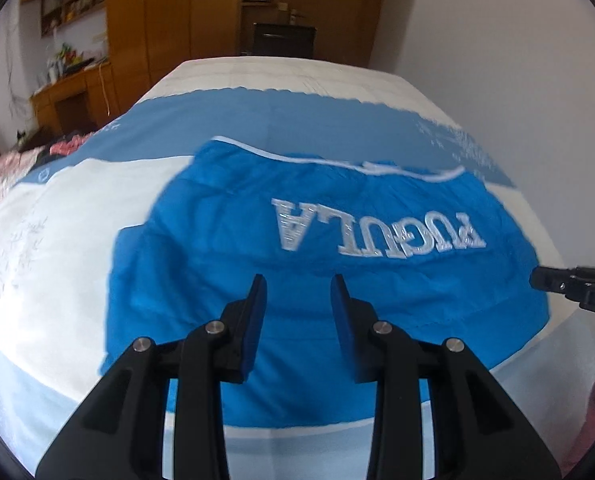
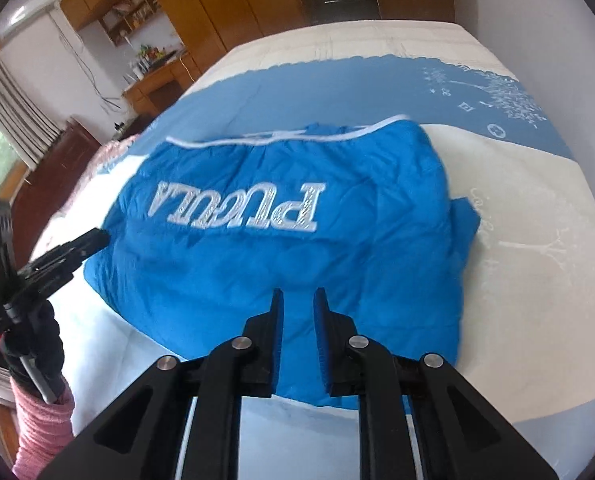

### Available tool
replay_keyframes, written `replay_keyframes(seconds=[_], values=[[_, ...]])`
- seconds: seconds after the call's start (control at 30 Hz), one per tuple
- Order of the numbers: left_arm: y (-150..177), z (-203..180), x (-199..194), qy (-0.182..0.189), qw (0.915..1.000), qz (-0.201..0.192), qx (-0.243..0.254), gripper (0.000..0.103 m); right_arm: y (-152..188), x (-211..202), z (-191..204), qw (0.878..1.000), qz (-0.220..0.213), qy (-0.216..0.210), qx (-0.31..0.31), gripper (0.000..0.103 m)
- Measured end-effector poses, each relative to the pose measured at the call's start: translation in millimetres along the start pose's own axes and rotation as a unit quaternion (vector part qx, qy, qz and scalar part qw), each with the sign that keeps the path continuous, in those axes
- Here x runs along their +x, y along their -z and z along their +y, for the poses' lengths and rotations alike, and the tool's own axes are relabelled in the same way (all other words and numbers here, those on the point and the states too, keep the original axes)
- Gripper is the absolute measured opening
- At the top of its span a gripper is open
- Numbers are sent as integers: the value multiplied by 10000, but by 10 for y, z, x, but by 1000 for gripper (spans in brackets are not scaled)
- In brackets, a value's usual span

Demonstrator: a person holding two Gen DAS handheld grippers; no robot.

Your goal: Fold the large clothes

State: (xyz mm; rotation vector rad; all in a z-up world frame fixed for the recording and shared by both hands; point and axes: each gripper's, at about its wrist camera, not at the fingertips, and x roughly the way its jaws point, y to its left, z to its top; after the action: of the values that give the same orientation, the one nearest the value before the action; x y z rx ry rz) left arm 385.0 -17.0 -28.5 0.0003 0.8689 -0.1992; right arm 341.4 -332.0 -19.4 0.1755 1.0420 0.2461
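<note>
A folded blue garment [image 1: 317, 264] with upside-down silver lettering [image 1: 377, 228] lies on the blue-and-white bedspread [image 1: 49, 248] — the landmark here. The left gripper [image 1: 299, 292] hovers above the garment's near half, jaws apart, pinching nothing. The right gripper [image 2: 299, 304] hangs over the near edge, jaws narrowly parted — seemingly empty, though the view is blurred.

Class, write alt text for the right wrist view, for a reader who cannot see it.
A bright blue jacket with upside-down white lettering lies folded on a blue-and-white bedspread. The right gripper hangs over its near edge, jaws slightly apart and empty. At left, the left gripper is held by a gloved hand in a pink sleeve; wooden cabinets stand behind.
</note>
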Motion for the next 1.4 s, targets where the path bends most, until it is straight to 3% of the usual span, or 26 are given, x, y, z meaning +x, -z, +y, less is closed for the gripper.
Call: replay_keyframes(seconds=[0.2, 0.37, 0.73, 0.93, 1.03, 1.13, 1.17, 1.27, 1.4], values=[[138, -87, 407, 108, 9990, 414, 96, 33, 81, 352, 42, 9995, 249, 178, 52, 15], [298, -10, 573, 282, 9981, 534, 125, 34, 188, 613, 31, 9991, 329, 274, 3, 12], [360, 41, 704, 330, 9979, 550, 7, 33, 298, 732, 19, 9995, 75, 319, 13, 11], [273, 54, 642, 285, 9973, 658, -125, 33, 212, 662, 63, 9990, 200, 393, -85, 11], [218, 149, 432, 273, 9977, 565, -248, 35, 213, 357, 18, 10000, -38, -30, -87, 24], [159, 368, 90, 103, 9995, 147, -264, 58, 198, -59, -84, 9980, -602, 21, -184, 49], [137, 496, -14, -24, 9995, 16, -311, 60, 176, -156, -144, 9973, -707, 69, -165, 55], [85, 865, -140, -251, 9983, -90, -514, 70, 76, -299, -460, 9971, -747, 24, 110, 62], [54, 1260, -92, -280, 9962, 1, -822, 72, -56, -183, -887, 9970, -570, -56, 515, 72]])
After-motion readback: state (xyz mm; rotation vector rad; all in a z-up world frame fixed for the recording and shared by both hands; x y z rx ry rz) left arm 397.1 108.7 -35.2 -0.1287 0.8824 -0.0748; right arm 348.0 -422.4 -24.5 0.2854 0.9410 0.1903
